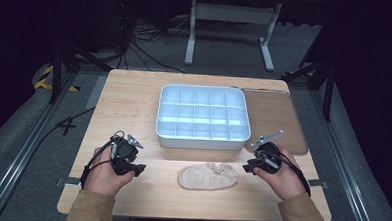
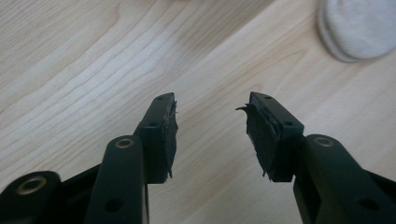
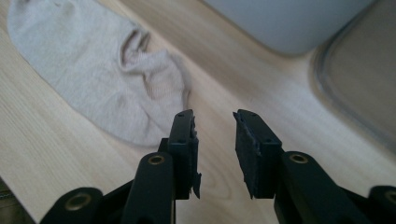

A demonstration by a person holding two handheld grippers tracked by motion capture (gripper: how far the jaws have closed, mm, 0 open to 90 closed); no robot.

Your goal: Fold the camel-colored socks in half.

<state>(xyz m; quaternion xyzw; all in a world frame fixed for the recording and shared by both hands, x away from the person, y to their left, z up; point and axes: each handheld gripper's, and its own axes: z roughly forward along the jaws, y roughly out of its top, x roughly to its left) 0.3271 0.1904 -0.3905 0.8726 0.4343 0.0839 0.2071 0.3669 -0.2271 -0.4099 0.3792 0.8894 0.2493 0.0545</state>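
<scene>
Beige knit, soft and rumpled, the sock [image 1: 207, 176] lies flat on your pale wood-grain table [image 1: 134, 103], at the near edge between your two hands. Behind it sits a white plastic tray [image 1: 201, 140] with rounded corners, split into a grid of small compartments. Your left gripper [image 2: 211, 128] hovers over bare wood, jaws parted and empty. Your right gripper [image 3: 215, 137] is just beside the sock's cuff, jaws apart, holding nothing.
</scene>
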